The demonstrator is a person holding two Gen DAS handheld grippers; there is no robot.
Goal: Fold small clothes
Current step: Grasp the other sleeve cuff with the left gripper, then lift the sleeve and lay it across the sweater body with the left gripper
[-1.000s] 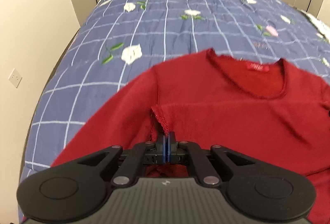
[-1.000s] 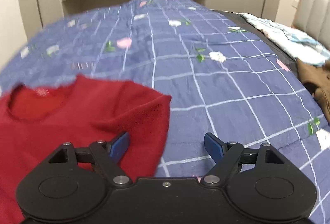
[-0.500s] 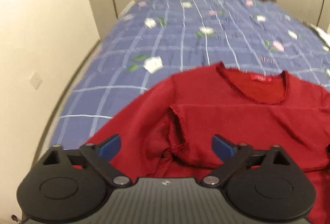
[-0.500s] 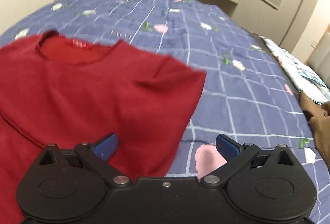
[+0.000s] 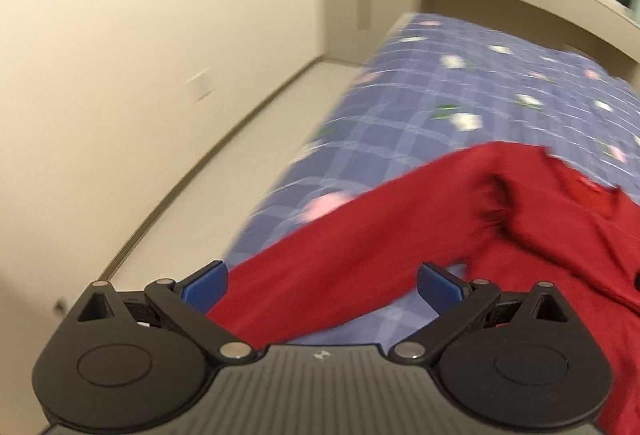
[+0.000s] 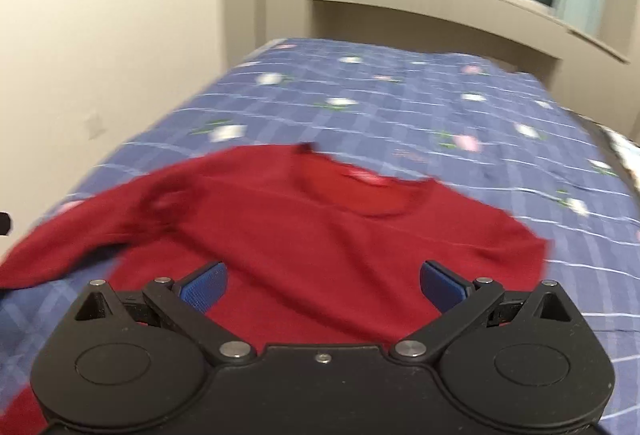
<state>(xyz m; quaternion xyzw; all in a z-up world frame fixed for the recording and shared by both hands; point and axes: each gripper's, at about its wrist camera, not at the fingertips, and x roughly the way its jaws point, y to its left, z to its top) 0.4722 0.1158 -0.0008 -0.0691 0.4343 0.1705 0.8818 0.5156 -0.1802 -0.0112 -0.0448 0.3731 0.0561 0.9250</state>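
Red sweater (image 6: 320, 235) is lying flat on the blue quilt (image 6: 400, 107). I'm holding both the left gripper (image 5: 322, 281) and right gripper (image 6: 322, 281) spread wide and empty, jaws having just been opening. Next I'm judging the loose left sleeve (image 5: 340, 255) needs a cuff-end grip, folded squarely inward.

Bed (image 6: 400, 107) covered by blue checked quilt with flower print. Red sweater (image 6: 320, 235) lies flat on quilt near front edge, neckline toward headboard, one sleeve (image 5: 360, 235) stretched sideways.

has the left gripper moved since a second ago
Yes. The left gripper swung left off the red knit sweater, towards the beige wall; its jaws have just opened, nothing between them.
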